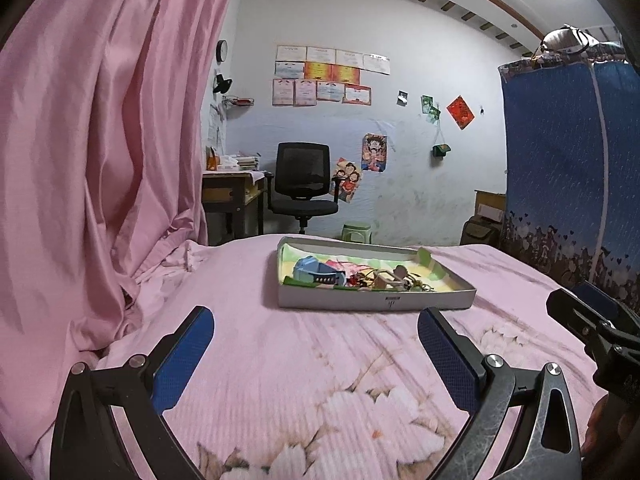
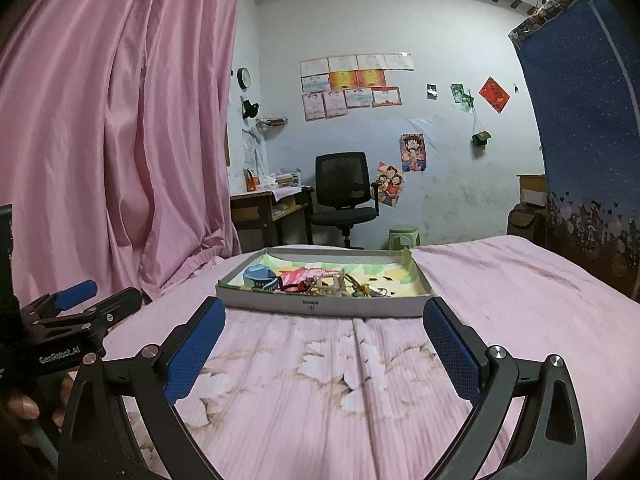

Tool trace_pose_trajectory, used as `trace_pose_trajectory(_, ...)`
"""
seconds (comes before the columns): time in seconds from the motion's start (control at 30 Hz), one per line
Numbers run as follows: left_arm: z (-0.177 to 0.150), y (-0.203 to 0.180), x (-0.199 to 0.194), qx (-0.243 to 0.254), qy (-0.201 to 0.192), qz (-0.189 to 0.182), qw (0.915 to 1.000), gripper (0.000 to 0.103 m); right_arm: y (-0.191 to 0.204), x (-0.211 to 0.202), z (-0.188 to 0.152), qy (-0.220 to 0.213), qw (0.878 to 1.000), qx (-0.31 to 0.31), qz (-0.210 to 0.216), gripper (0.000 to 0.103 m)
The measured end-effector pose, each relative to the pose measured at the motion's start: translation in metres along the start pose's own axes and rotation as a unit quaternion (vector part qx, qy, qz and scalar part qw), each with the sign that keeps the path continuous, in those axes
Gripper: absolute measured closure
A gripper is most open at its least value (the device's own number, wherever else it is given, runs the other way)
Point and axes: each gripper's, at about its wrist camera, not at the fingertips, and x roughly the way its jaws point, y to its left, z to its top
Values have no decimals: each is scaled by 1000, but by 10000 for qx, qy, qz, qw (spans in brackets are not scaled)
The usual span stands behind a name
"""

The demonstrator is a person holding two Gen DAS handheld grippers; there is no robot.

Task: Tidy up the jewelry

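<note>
— Left wrist view first: what are the left tongs (image 1: 316, 344) doing?

— Nothing in them. The blue pads (image 1: 182, 360) stand wide apart over the pink bed (image 1: 320, 380). The tray (image 1: 376, 300) sits just ahead of them, a little to their right.

— And the right tongs (image 2: 324, 336)?

— Same story: spread wide, holding nothing, low over the bed, with the tray straight ahead and near. Each pair shows at the edge of the other's view, so they sit side by side.

— Where's the jewelry?

— All in the tray. A blue band (image 2: 259, 276) lies at its left end. Right of that is a tangle (image 2: 340, 286) of small pieces, reddish and brass-coloured, piled together. I can't tell one piece from another at this angle.

— So how would you go about it?

— I'd say sorting hasn't begun. The band looks easiest: it stands apart from the heap and is bulky, and it's on the left tongs' side. Come over the near wall, not through it, and narrow the pads before dropping in. For the tangle, nip one strand at the heap's edge and lift slowly; pulling fast would likely drag the whole knot. The tray is light card on soft bedding, so the spare tongs could steady its rim.
</note>
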Motion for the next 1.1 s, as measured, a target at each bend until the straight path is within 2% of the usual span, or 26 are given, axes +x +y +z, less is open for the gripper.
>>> trace_pose_trajectory(0.5,-26,5,-21,15,80,91,9999,0,-3,-12,-21,133,9995,40,-268,6)
trace_pose_trajectory(0.73,-40,0,-26,69,35,161,9998,0,0,-18,-27,86,9983,3,-574,2)
trace_pose_trajectory(1.1,-46,10,-27,-178,-34,299,9994,0,1,-13,-27,98,9954,11,-951,2)
